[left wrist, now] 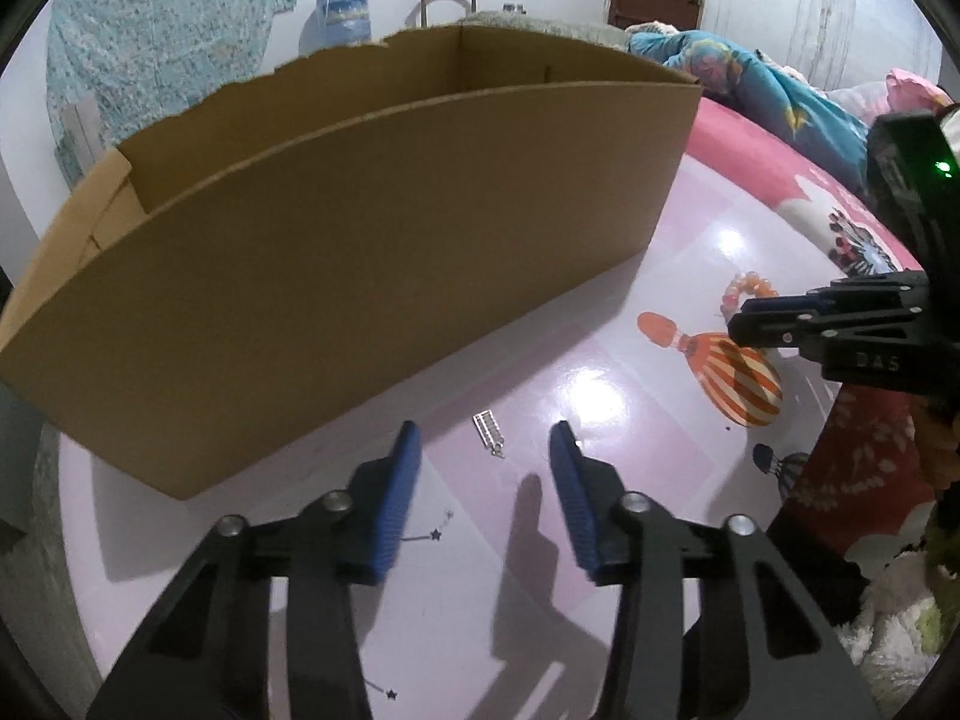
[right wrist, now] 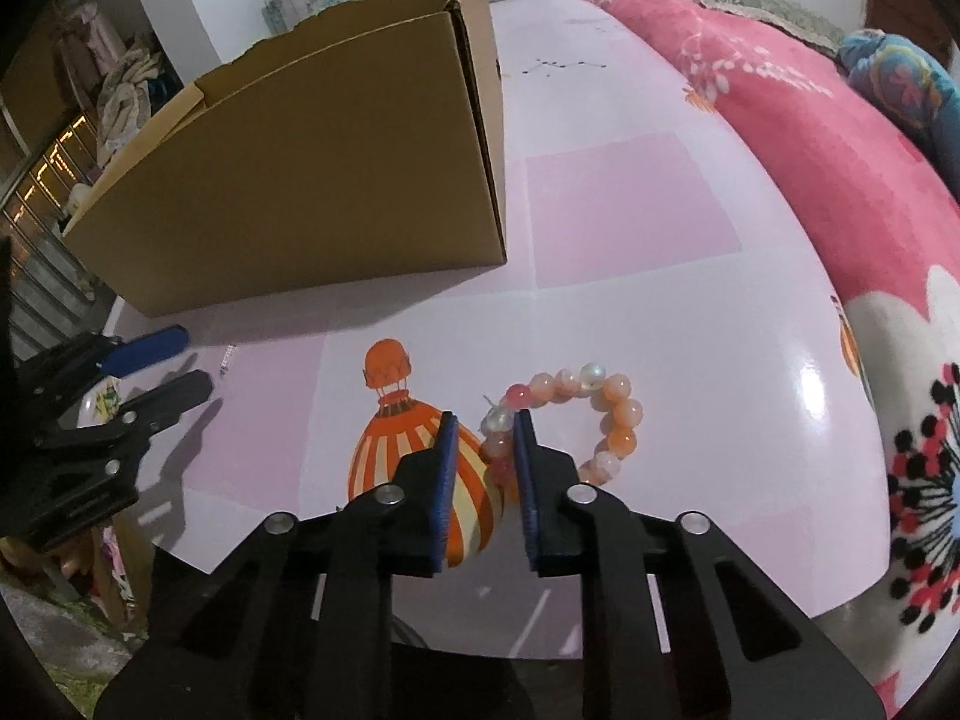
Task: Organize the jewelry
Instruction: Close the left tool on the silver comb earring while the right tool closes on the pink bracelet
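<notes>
Jewelry lies in two spots on the glossy pink counter (right wrist: 660,324): a bracelet (right wrist: 576,414) of peach and pale beads beside a printed orange balloon (right wrist: 420,468), and a small silver earring (left wrist: 489,433) nearer the cardboard box (left wrist: 336,276). The right gripper (right wrist: 485,420) points down at the bracelet's left side — its blue pads stand close together with a few beads between them, though whether they press on the beads I cannot tell. The left gripper (left wrist: 483,438) hangs over the earring, its jaws apart, the earring on the counter between and just beyond the fingertips, touching neither. The box stands open-topped and upright at the counter's far left, well apart from the bracelet. A pink flowered blanket (right wrist: 810,138) runs along the counter's right edge — bedding in blue lies behind it.
</notes>
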